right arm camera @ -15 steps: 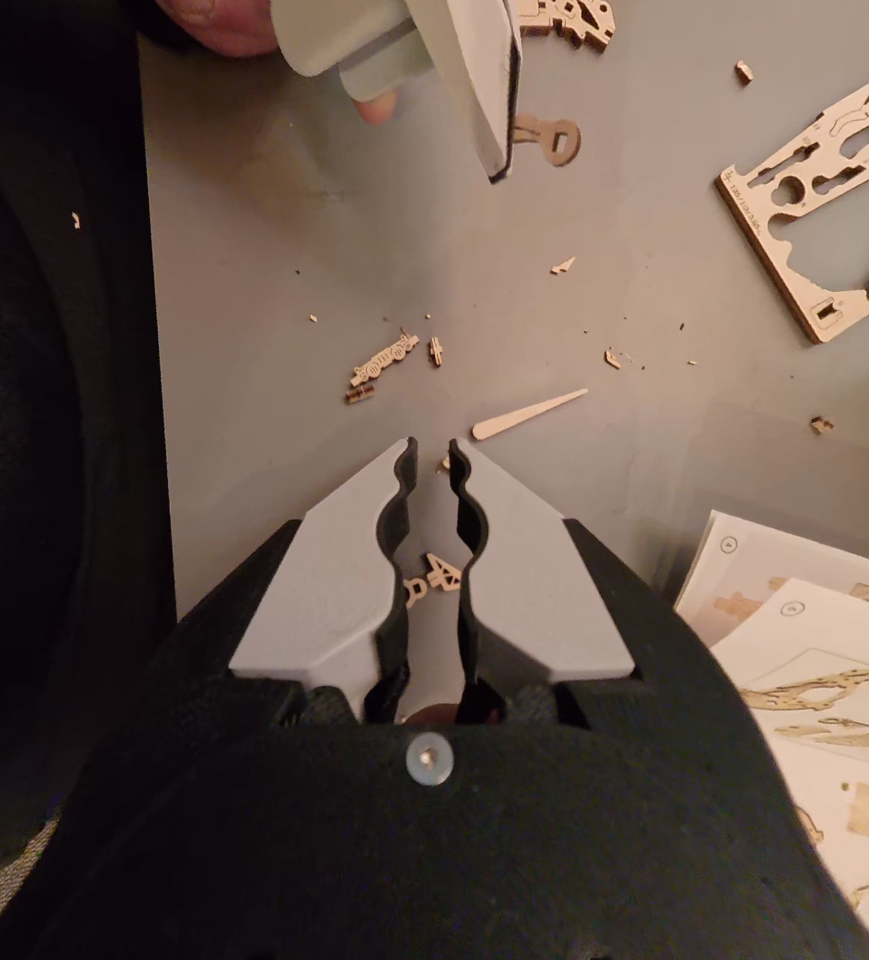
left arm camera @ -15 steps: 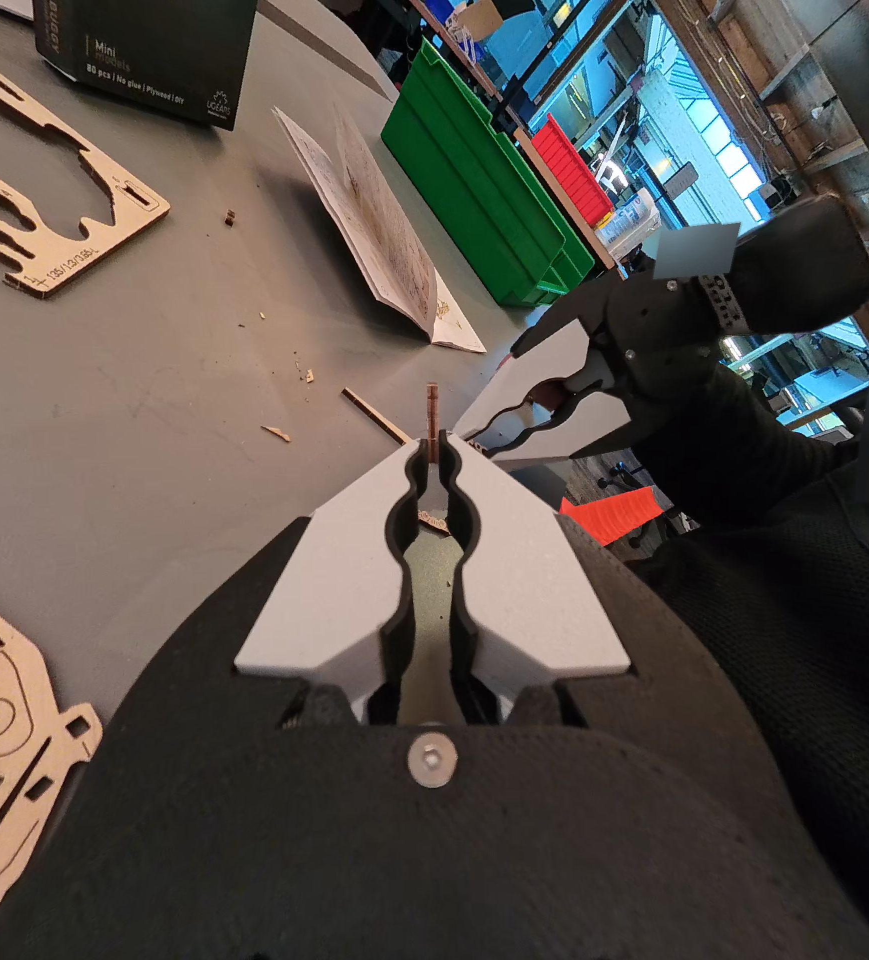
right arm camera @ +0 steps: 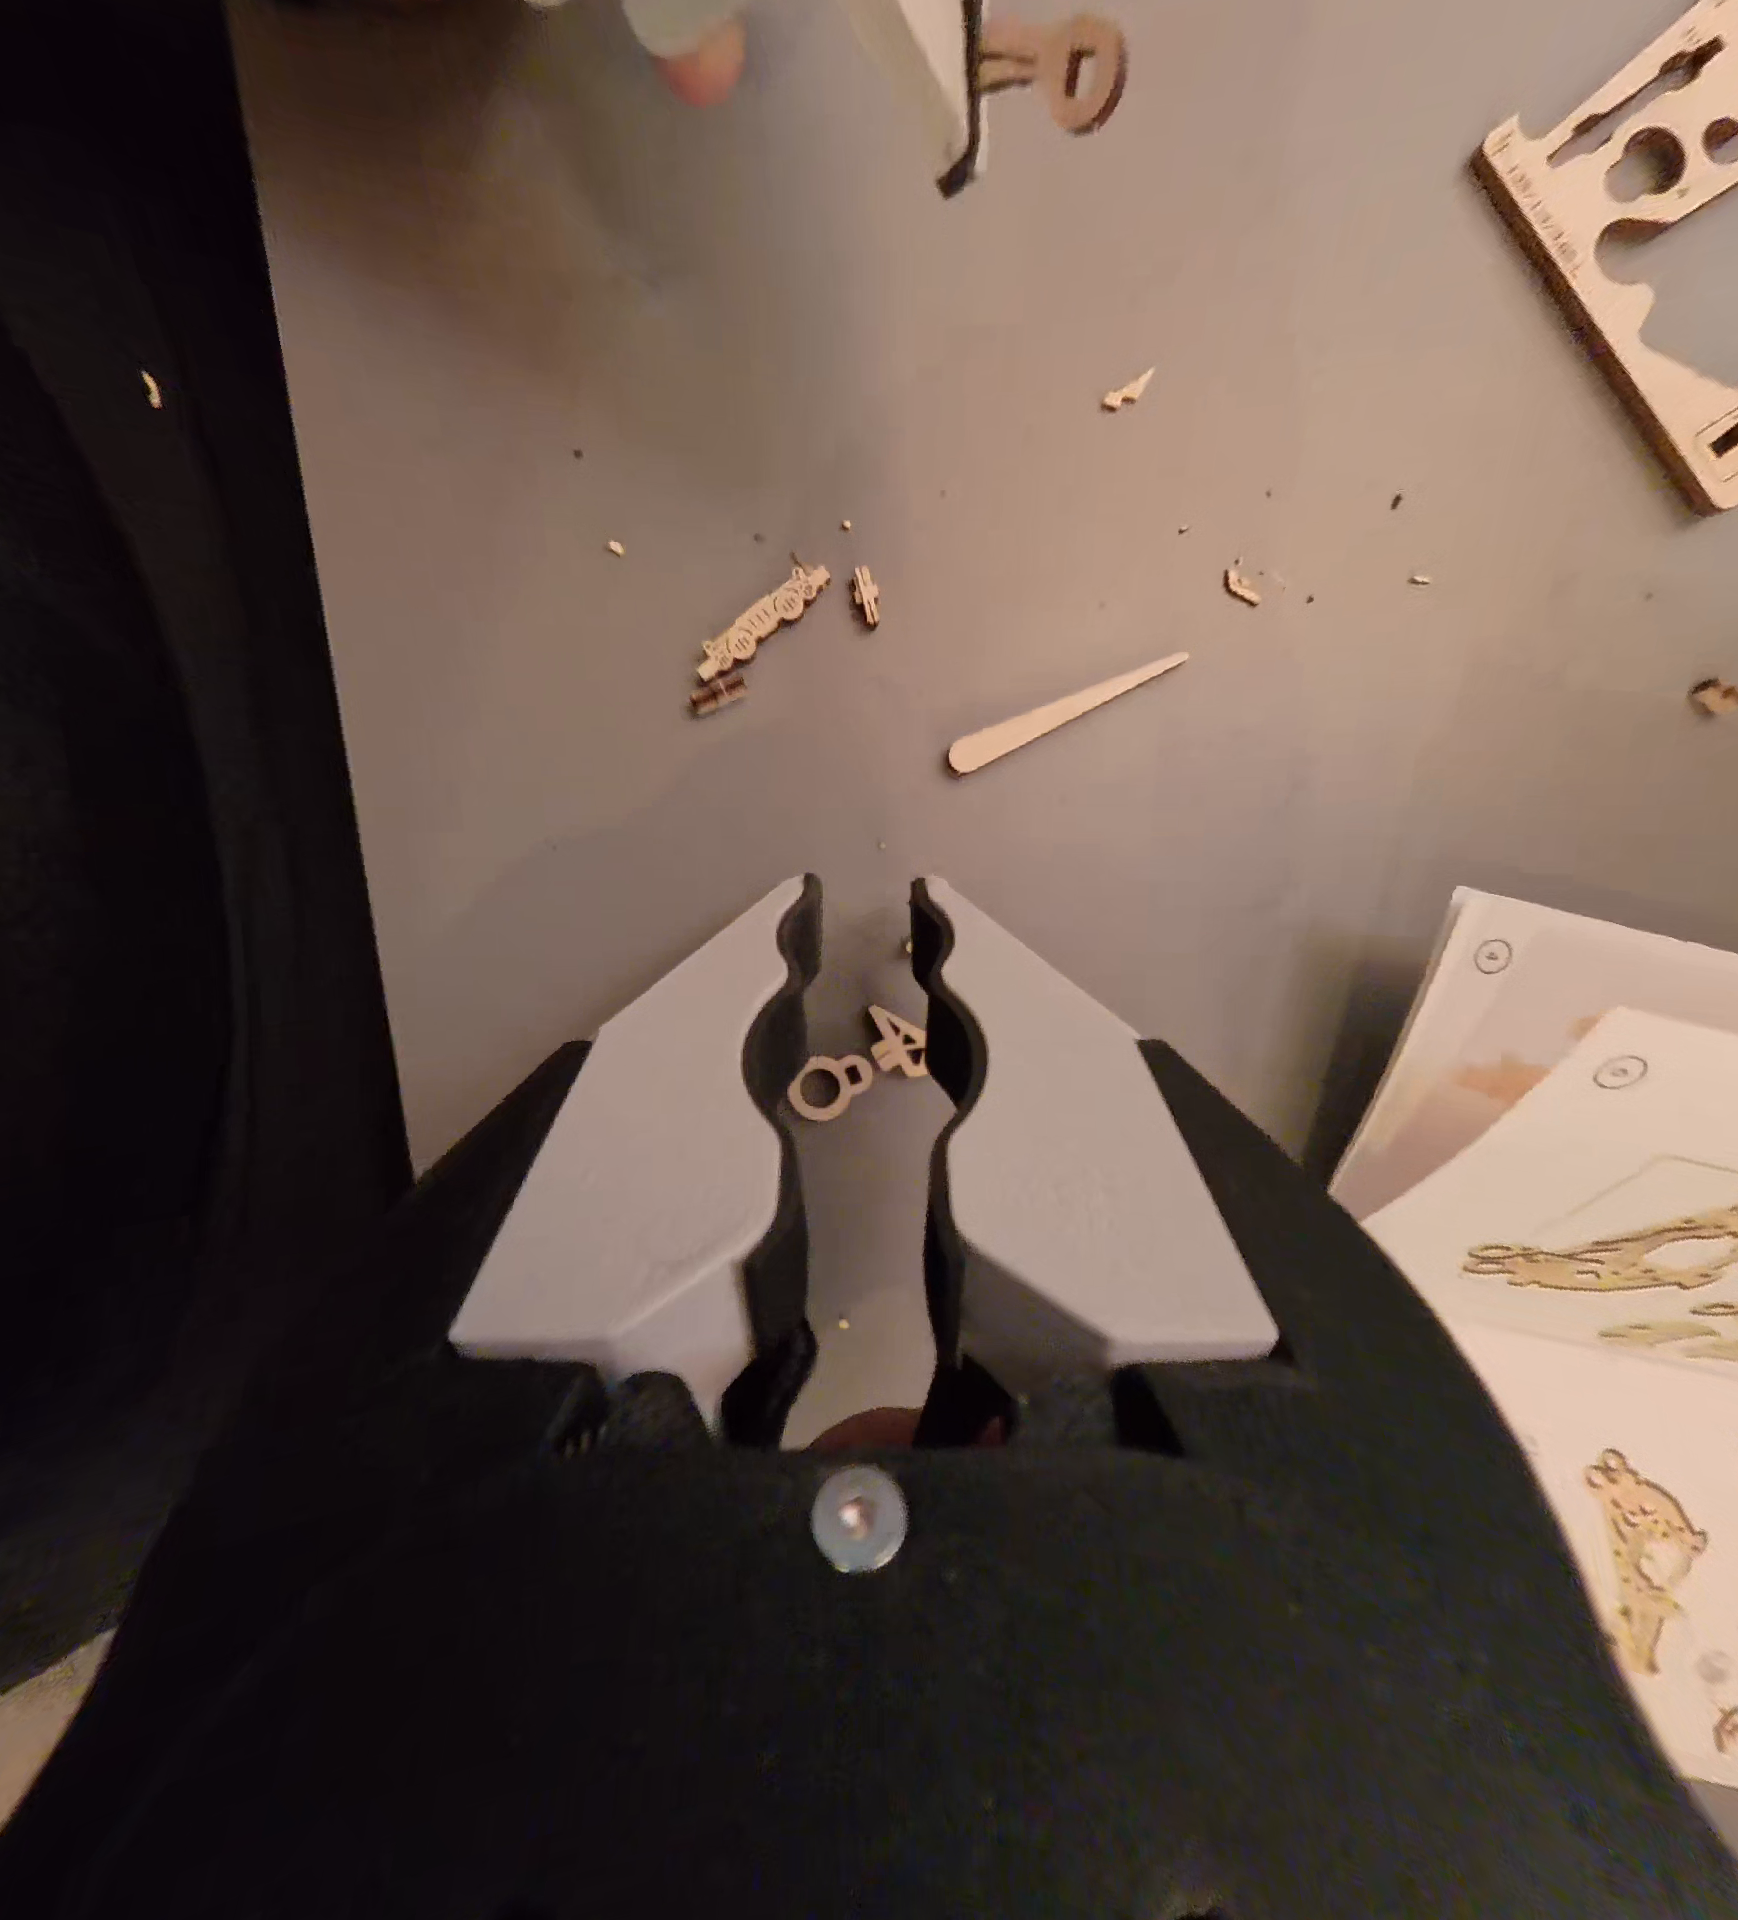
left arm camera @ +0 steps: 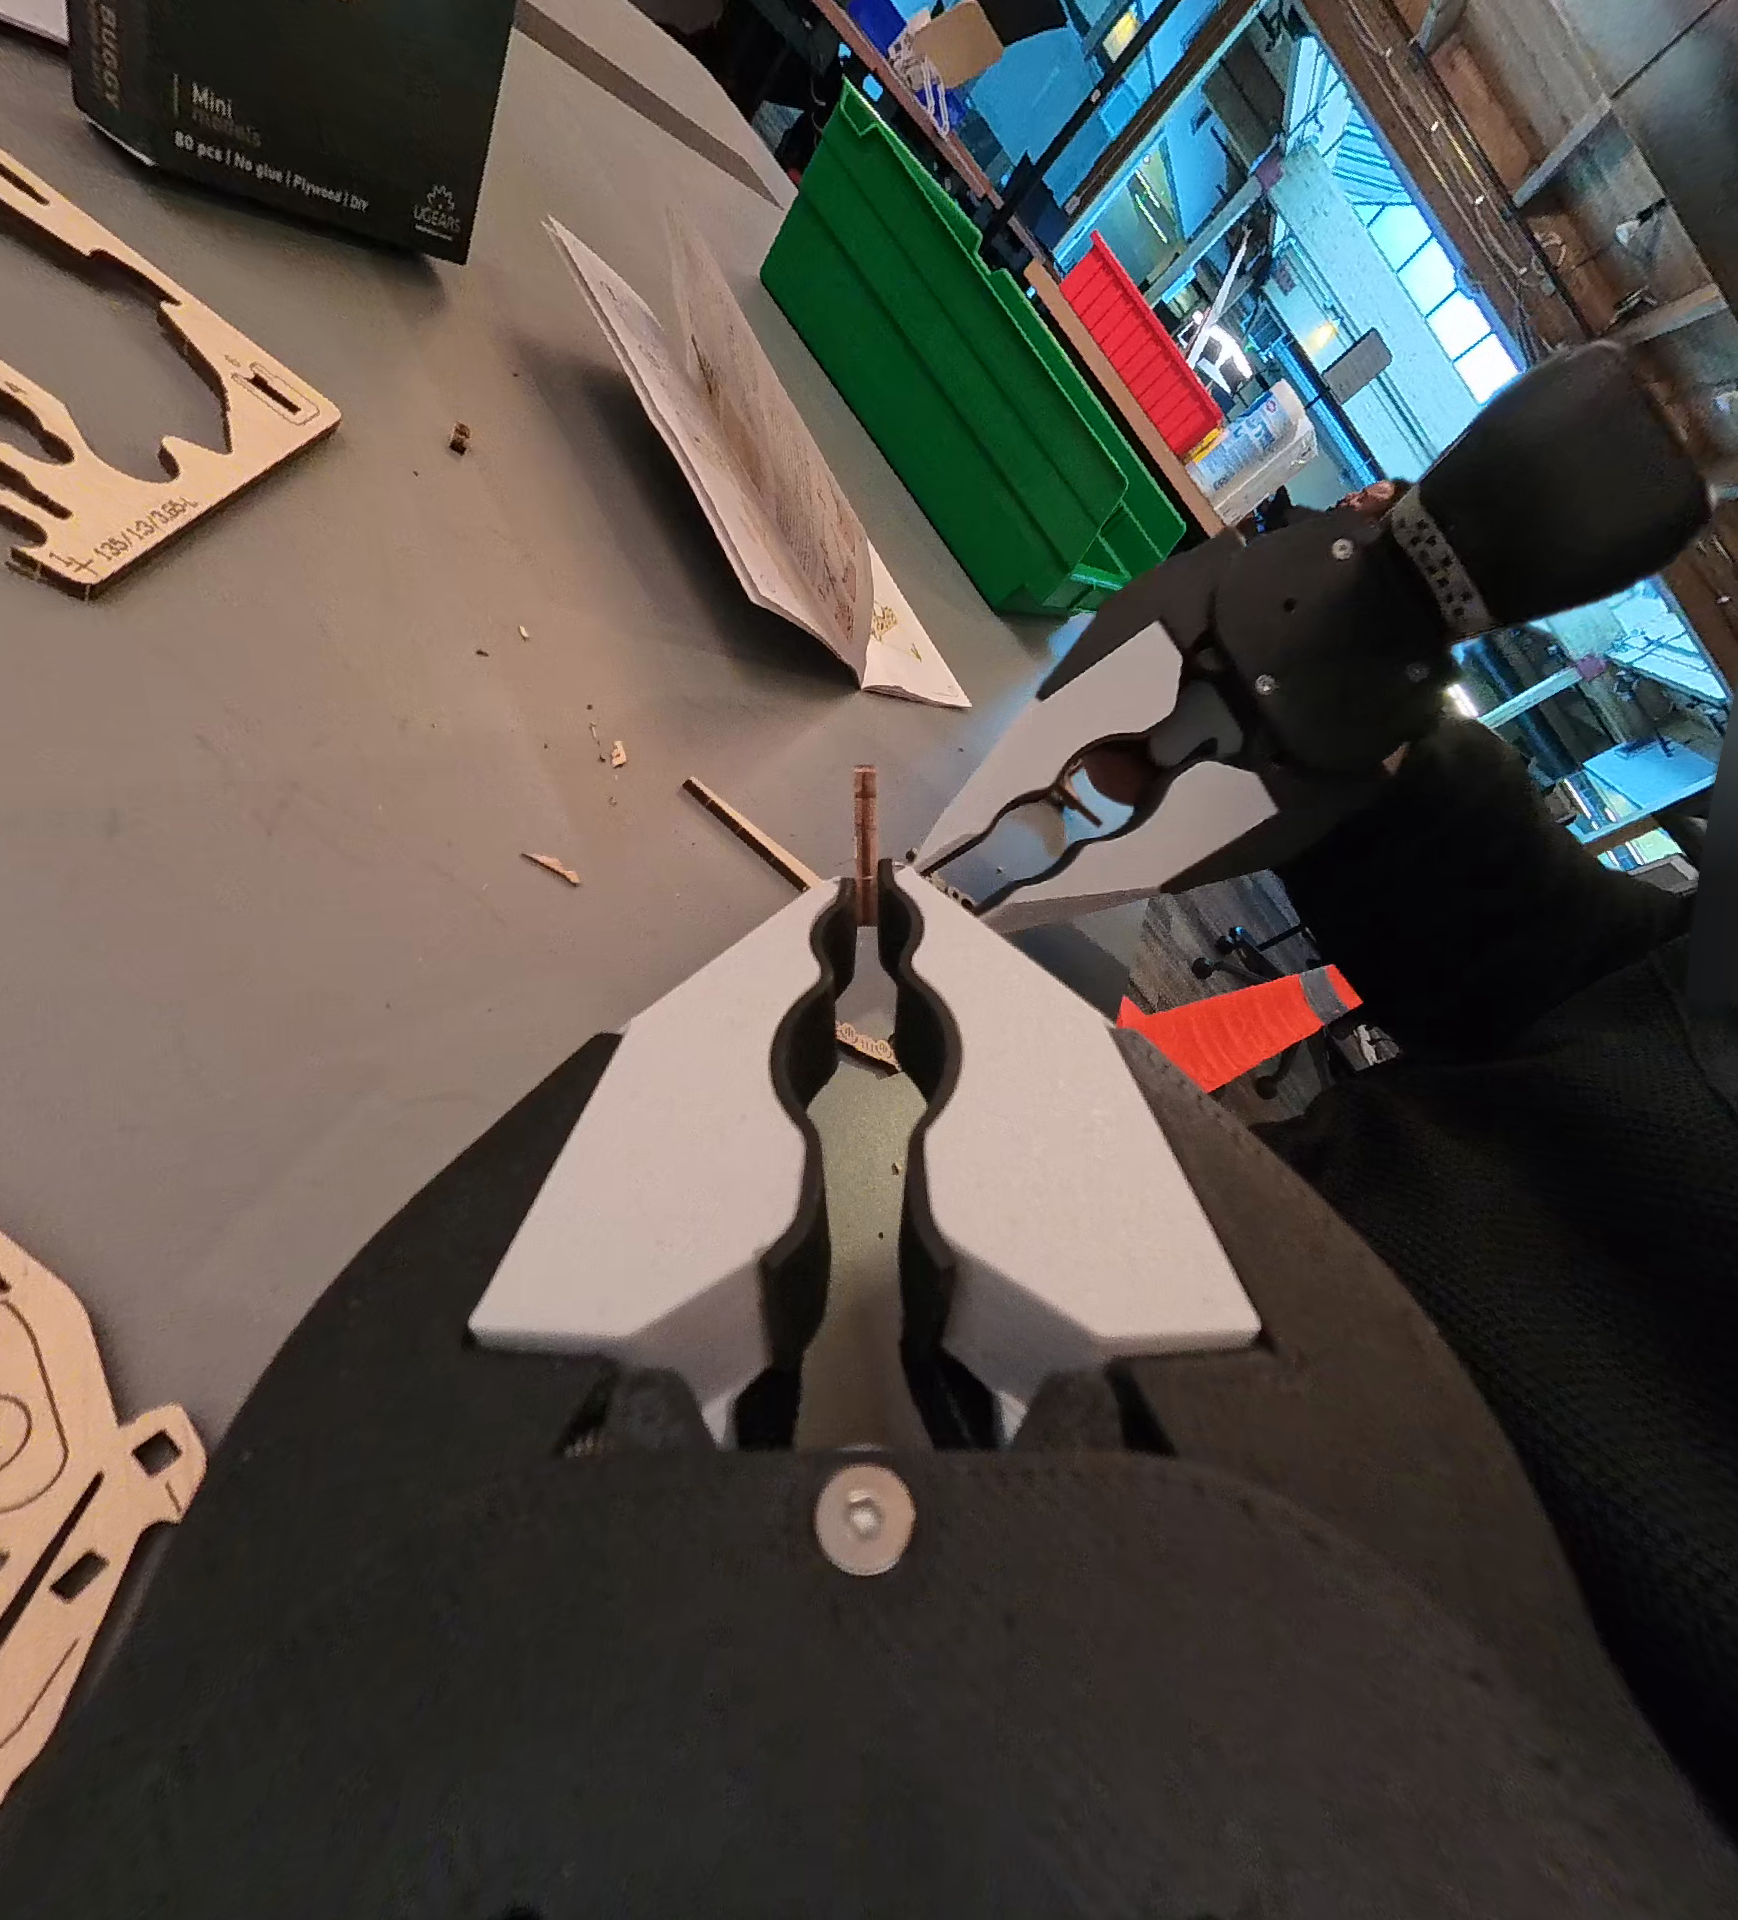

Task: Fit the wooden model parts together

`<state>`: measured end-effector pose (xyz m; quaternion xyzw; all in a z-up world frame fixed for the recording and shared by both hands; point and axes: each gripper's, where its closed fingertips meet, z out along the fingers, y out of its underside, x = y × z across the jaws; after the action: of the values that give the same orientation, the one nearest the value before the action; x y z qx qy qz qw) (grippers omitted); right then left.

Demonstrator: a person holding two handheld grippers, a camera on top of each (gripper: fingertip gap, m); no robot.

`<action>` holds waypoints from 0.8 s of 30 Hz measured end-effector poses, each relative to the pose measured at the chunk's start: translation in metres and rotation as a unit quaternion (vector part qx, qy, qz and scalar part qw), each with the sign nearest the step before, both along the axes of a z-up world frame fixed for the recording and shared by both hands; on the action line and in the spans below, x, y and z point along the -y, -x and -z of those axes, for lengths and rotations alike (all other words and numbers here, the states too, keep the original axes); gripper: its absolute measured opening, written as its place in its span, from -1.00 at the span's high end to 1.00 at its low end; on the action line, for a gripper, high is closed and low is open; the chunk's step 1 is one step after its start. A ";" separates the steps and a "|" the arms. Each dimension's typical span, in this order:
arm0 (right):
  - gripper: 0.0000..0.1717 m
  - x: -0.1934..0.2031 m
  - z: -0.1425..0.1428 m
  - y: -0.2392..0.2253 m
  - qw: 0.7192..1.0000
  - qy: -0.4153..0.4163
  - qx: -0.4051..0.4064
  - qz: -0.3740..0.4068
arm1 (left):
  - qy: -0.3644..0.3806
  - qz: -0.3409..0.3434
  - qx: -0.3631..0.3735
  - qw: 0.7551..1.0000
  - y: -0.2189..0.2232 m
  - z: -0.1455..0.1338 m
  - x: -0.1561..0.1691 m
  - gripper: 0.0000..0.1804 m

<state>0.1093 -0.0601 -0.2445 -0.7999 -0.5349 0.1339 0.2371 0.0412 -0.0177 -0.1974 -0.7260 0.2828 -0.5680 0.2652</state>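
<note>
Mostly still loose stock, as far as I am seeing. I am keeping the left gripper [left arm camera: 865, 883] clenched on a thin brown wooden piece [left arm camera: 863, 831], edge-on and standing upright out of the tips, both pads pressing its sides. From the right wrist view that same piece [right arm camera: 1057, 78] is showing as a flat key-like part with a ring end, hanging above the grey surface [right arm camera: 636, 364].

The right gripper [right arm camera: 865, 894] is standing released, jaws apart with nothing between the pads. I am hovering it over two tiny parts on the surface: a ring-shaped part [right arm camera: 823, 1089] and a small cross-braced part [right arm camera: 901, 1039] just beside it, both seen between the fingers but below them, not gripped.

Relative to the ring-shaped part, farther out are lying a tapered wooden stick [right arm camera: 1062, 712], a small engraved strip [right arm camera: 761, 629] and scattered chips. A punched-out plywood sheet [right arm camera: 1675, 260] is lying well beyond, to the right; the instruction booklet [right arm camera: 1571, 1195] is open to the right.

Judgement: no joined pair is visible. One part is in hand, its mate is not yet picked, so fitting is ahead of me.
</note>
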 end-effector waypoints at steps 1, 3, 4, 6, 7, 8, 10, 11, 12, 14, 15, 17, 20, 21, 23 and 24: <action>0.83 0.000 -0.002 0.000 1.000 0.000 -0.007 0.008 | 0.000 0.000 0.000 1.000 0.000 0.000 0.000 0.99; 0.85 0.002 -0.004 0.001 1.000 0.007 -0.021 0.022 | 0.000 0.000 0.000 1.000 0.000 0.000 0.000 0.99; 0.85 0.001 -0.004 -0.002 0.999 0.005 -0.020 0.034 | 0.001 0.000 0.000 1.000 0.000 0.000 0.000 0.99; 0.87 -0.004 -0.002 -0.012 0.997 0.006 -0.015 0.079 | 0.001 0.000 -0.001 1.000 0.000 0.000 0.000 0.99; 0.87 -0.004 -0.003 -0.014 0.995 0.013 -0.025 0.100 | 0.001 0.000 -0.001 1.000 0.000 0.000 0.000 0.99; 0.87 -0.004 -0.004 -0.014 0.993 0.016 -0.038 0.114 | 0.001 0.000 -0.001 1.000 0.000 0.000 0.000 0.99; 0.89 -0.005 0.000 -0.020 0.988 0.023 -0.033 0.149 | 0.003 0.001 -0.003 1.000 0.000 0.001 0.000 0.99; 0.88 -0.004 0.002 -0.020 0.986 0.032 -0.035 0.160 | 0.003 0.002 -0.003 1.000 0.000 0.001 0.001 0.99; 0.88 -0.003 0.003 -0.018 0.984 0.040 -0.042 0.169 | 0.003 0.002 -0.004 1.000 0.000 0.001 0.001 0.99; 0.88 0.000 0.006 -0.014 0.980 0.057 -0.046 0.187 | 0.004 0.003 -0.003 1.000 0.000 0.001 0.001 0.99; 0.88 0.000 0.008 -0.014 0.978 0.060 -0.044 0.196 | 0.004 0.003 -0.003 1.000 0.000 0.001 0.001 0.99; 0.87 -0.002 0.010 -0.014 0.976 0.060 -0.044 0.206 | 0.004 0.004 -0.003 1.000 0.000 0.001 0.001 0.99; 0.84 -0.006 0.010 -0.011 0.978 0.055 -0.044 0.196 | 0.004 0.004 -0.001 1.000 0.000 0.001 0.001 0.99; 0.84 -0.006 0.010 -0.009 0.980 0.051 -0.041 0.185 | 0.004 0.004 -0.001 1.000 0.000 0.001 0.001 0.99; 0.84 -0.006 0.010 -0.004 0.983 0.049 -0.041 0.172 | 0.005 0.004 0.000 1.000 0.000 0.001 0.001 0.99; 0.85 -0.008 0.010 -0.005 0.984 0.040 -0.036 0.170 | 0.005 0.004 0.000 1.000 0.000 0.000 0.001 0.99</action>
<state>0.1139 -0.0522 -0.2543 -0.8824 -0.3766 0.1420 0.2436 0.0414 -0.0186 -0.1979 -0.7264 0.2829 -0.5700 0.2597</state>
